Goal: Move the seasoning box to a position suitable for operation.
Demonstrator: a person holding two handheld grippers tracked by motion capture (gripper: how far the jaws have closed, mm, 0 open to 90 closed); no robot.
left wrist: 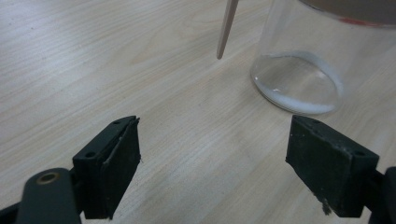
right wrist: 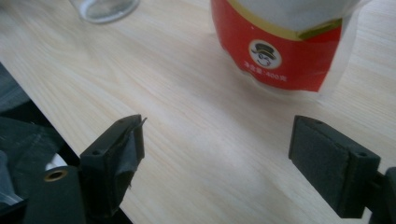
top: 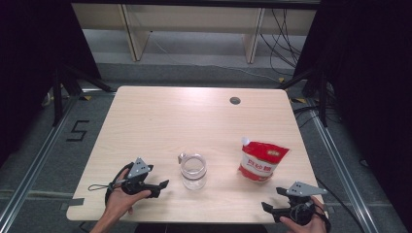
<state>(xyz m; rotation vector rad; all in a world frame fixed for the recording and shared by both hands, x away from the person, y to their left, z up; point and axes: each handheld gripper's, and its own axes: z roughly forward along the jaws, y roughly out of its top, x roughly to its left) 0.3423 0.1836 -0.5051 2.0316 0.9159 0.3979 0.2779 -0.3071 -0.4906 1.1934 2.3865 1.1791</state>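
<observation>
A clear glass jar [top: 193, 171] stands near the table's front middle, with a thin white layer at its bottom [left wrist: 299, 79]. A small metal piece [top: 183, 157] sits at its far left rim, and a thin tan strip [left wrist: 226, 28] hangs beside it. A red and white pouch [top: 262, 161] with a white spout lies to the jar's right. My left gripper [top: 162, 188] is left of the jar, pointing at it, open and empty [left wrist: 212, 158]. Near the front right corner, my right gripper [top: 273, 199] is open and empty [right wrist: 217, 158], just short of the pouch [right wrist: 280, 51].
The light wooden table [top: 194, 116] has a round cable hole [top: 235, 100] at the back right. Its front edge [right wrist: 32, 98] runs close to my right gripper. Black curtains hang on both sides, and cables lie on the floor at the far right.
</observation>
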